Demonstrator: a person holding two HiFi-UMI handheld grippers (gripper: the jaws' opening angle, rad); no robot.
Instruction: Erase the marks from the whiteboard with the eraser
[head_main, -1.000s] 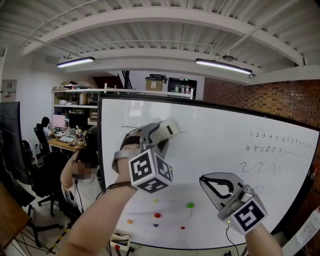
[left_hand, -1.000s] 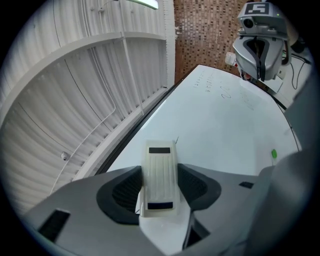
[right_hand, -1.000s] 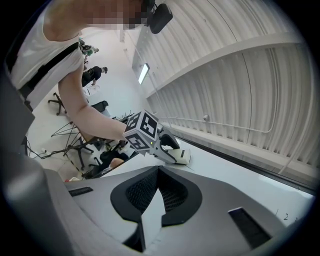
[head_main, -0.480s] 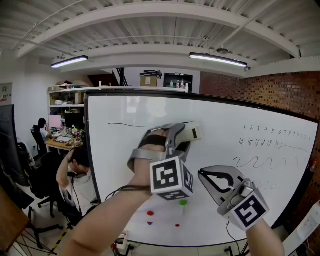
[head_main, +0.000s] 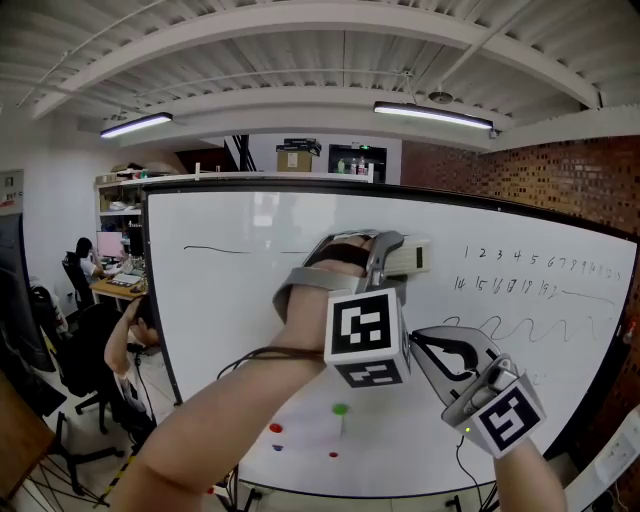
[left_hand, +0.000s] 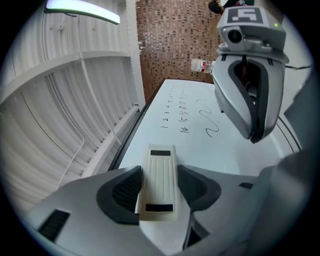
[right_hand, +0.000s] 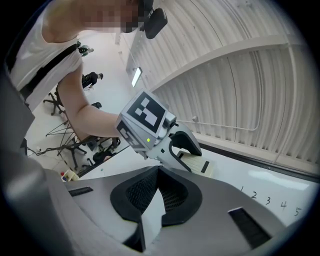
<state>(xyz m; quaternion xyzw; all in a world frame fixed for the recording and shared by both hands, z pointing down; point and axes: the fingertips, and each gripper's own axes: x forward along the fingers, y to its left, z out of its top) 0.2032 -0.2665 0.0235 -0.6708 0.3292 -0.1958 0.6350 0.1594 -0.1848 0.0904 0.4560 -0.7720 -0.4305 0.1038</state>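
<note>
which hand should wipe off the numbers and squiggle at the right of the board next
Left. The left claw is shut on the eraser, up by the whiteboard just left of the numbers. The right claw is shut and empty.

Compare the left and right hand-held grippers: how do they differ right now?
The left hand-held gripper clamps the eraser; the right hand-held gripper is shut on nothing. The left one is up at the whiteboard; the right one sits lower, beside it. Both are grey and carry a marker cube.
</note>
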